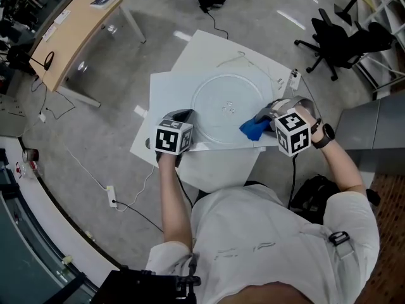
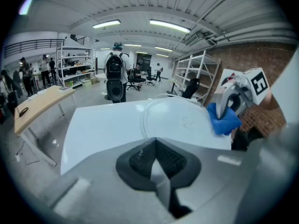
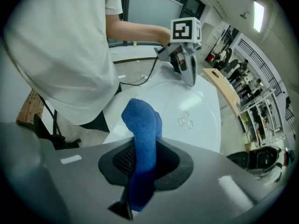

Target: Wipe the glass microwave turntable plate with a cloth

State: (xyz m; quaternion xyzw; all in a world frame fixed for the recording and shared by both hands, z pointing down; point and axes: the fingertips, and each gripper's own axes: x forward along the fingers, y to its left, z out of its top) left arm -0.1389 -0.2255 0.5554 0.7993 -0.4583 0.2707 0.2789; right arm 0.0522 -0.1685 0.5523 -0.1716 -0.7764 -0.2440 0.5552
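Cloth (image 3: 141, 118) (blue) in right gripper (image 3: 140, 157), at plate (image 1: 221, 106) rim

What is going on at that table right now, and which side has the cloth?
A person stands at the white table with a hand-held gripper in each hand. The right hand-held gripper is clamped on a blue cloth, held at the near right rim of the round clear glass turntable plate. The left hand-held gripper is shut with nothing in it, its tip at the plate's left rim. Whether it touches the glass cannot be told. The cloth is at the rim, not over the plate's middle.
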